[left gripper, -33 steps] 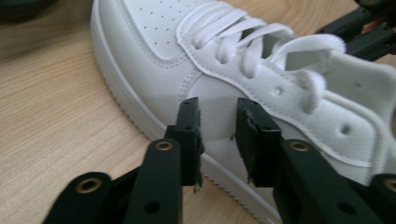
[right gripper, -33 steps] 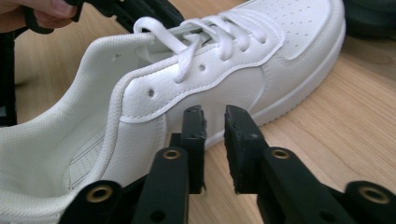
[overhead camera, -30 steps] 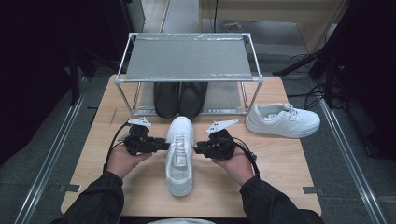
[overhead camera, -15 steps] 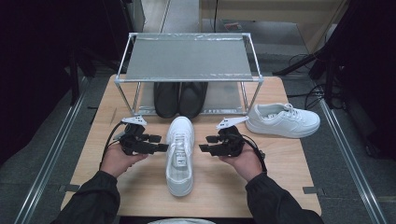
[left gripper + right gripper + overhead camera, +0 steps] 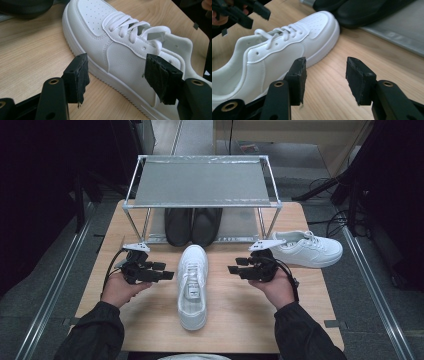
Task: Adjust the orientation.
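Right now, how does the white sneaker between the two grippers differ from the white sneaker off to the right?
The centre sneaker points its toe away from the person, toward the rack; the right sneaker lies crosswise, toe to the right. The centre sneaker sits between the open left gripper and right gripper, untouched; the right sneaker lies behind the right gripper, toward the table's right edge. Both are white, laced, and upright on their soles.
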### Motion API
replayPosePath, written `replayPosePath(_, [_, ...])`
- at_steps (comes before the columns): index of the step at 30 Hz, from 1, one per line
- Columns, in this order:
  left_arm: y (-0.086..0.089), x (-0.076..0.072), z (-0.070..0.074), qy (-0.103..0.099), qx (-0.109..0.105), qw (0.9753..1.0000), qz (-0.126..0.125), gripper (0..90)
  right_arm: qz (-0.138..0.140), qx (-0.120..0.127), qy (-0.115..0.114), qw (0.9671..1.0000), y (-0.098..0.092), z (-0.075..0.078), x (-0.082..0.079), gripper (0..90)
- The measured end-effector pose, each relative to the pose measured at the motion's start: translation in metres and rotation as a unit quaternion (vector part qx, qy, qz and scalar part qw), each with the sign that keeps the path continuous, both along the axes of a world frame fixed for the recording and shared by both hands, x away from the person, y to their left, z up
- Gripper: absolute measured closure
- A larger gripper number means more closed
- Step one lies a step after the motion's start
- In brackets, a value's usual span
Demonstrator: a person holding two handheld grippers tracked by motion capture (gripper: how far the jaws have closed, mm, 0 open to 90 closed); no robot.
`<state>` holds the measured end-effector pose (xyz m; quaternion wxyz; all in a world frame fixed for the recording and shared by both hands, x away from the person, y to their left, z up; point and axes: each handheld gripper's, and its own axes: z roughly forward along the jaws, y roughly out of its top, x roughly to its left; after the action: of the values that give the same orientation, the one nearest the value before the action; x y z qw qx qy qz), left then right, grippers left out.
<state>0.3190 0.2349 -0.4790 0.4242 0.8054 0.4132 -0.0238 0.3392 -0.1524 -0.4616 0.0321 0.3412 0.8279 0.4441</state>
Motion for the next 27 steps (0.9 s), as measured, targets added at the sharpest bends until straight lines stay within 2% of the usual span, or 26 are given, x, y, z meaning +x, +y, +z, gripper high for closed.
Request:
replayPosePath(2, [-0.001,0.000,-0.001,0.001,0.006,1.0000,-0.004,36.5,-0.009,0.003,-0.003,1.0000,-0.008,0.002,0.003,52.3])
replayPosePath(9, [-0.004,0.001,0.000,0.001,0.008,0.9999,-0.007,36.5,-0.049,0.008,-0.007,0.9988,-0.037,0.006,0.010,53.0])
replayPosePath(12, [-0.003,0.001,0.001,0.001,0.001,1.0000,-0.008,36.5,-0.060,0.009,-0.010,0.9981,-0.047,0.007,0.013,53.1])
replayPosePath(19, [-0.003,-0.001,0.002,-0.003,-0.004,1.0000,-0.007,36.4,-0.080,-0.002,-0.009,0.9967,-0.069,0.009,0.020,53.3])
replayPosePath(27, [0.002,-0.007,0.003,-0.003,-0.001,1.0000,-0.002,36.4,-0.116,-0.007,-0.005,0.9932,-0.098,0.012,0.029,53.5])
